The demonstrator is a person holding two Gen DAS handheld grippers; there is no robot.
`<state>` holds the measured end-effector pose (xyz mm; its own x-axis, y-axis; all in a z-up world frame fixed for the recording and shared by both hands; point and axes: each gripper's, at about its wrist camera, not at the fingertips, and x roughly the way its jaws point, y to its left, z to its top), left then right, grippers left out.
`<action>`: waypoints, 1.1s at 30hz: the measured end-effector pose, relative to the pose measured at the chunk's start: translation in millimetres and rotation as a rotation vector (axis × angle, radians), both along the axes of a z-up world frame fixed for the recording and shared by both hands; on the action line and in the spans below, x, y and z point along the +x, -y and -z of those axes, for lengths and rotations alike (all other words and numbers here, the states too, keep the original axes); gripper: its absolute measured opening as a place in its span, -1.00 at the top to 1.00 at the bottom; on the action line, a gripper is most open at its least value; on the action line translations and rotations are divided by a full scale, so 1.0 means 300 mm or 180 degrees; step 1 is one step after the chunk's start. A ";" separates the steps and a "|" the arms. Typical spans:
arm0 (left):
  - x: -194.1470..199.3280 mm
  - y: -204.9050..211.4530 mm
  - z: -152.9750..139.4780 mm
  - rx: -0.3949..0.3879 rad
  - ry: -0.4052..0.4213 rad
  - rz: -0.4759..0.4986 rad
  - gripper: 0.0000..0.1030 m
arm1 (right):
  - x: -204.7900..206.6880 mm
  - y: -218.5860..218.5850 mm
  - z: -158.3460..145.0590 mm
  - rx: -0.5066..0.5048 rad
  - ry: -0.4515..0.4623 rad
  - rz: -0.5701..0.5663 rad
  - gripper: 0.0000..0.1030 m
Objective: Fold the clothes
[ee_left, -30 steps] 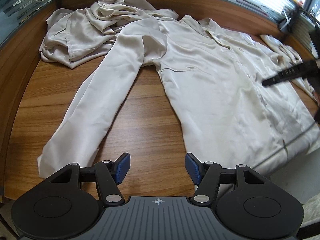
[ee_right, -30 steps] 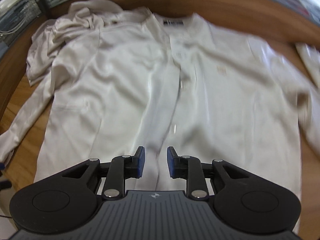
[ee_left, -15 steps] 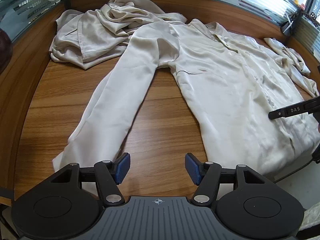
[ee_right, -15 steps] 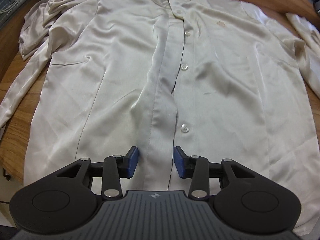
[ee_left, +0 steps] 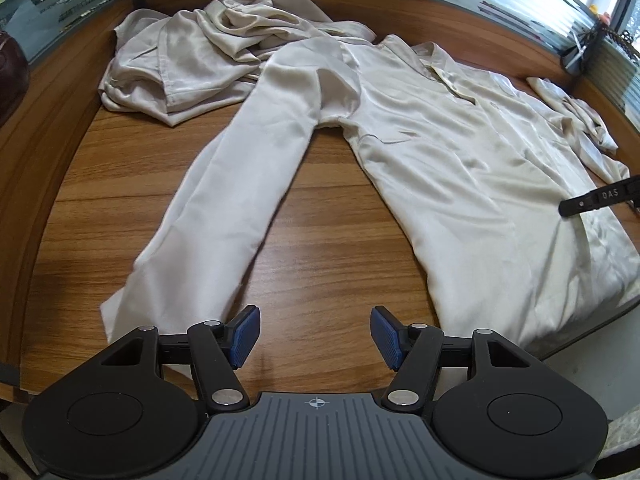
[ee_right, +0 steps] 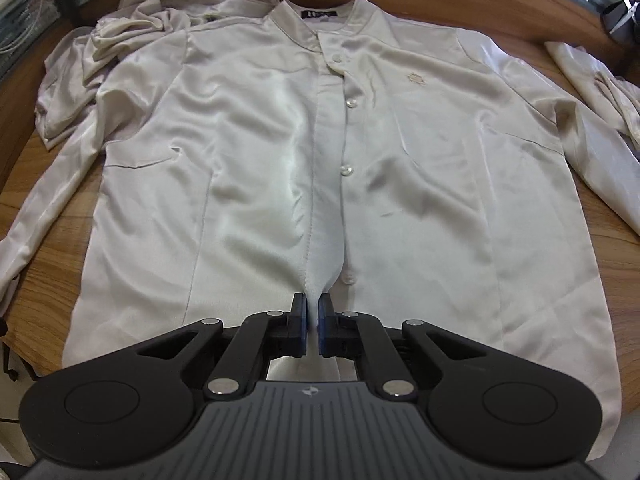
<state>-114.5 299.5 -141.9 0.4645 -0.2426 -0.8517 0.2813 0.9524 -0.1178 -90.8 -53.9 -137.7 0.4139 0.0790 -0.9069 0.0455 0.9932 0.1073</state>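
Observation:
A cream satin button-up shirt [ee_right: 248,152] lies face up and spread flat on the wooden table, collar at the far side. In the left wrist view the same shirt [ee_left: 460,168] lies to the right, its long sleeve [ee_left: 232,184] stretched toward me. My left gripper [ee_left: 314,336] is open and empty, low over bare wood just right of the sleeve cuff. My right gripper [ee_right: 313,320] is shut on the shirt's front placket near the bottom hem, and the cloth puckers up between the pads. One of its fingers [ee_left: 600,198] shows at the right edge of the left wrist view.
A crumpled pile of similar cream garments [ee_left: 208,52] lies at the far left of the table [ee_left: 340,240]. Another cream garment [ee_right: 600,88] lies at the far right. The table's raised wooden rim curves around the back. The shirt hem hangs over the near table edge.
My right gripper has closed on the placket near the hem; it was open half a second ago. The left gripper has drifted a little closer to the sleeve cuff and stays open.

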 end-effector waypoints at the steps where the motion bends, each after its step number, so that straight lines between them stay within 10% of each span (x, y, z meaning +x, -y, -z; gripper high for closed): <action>1: -0.002 0.005 0.000 -0.0013 0.0000 0.0033 -0.24 | 0.002 0.004 0.006 -0.0029 -0.0017 -0.0001 0.88; 10: -0.019 0.051 -0.004 -0.0139 0.0003 0.0333 -0.32 | 0.026 0.025 0.069 -0.0236 -0.0147 0.0017 0.86; 18: -0.051 0.146 0.026 -0.0289 -0.0072 0.0747 -0.28 | 0.002 0.013 0.059 -0.0201 -0.0164 -0.0111 0.28; 33: -0.111 0.236 0.090 -0.0399 -0.0342 0.1087 -0.28 | -0.277 0.002 0.104 0.0143 -0.0375 -0.0027 0.26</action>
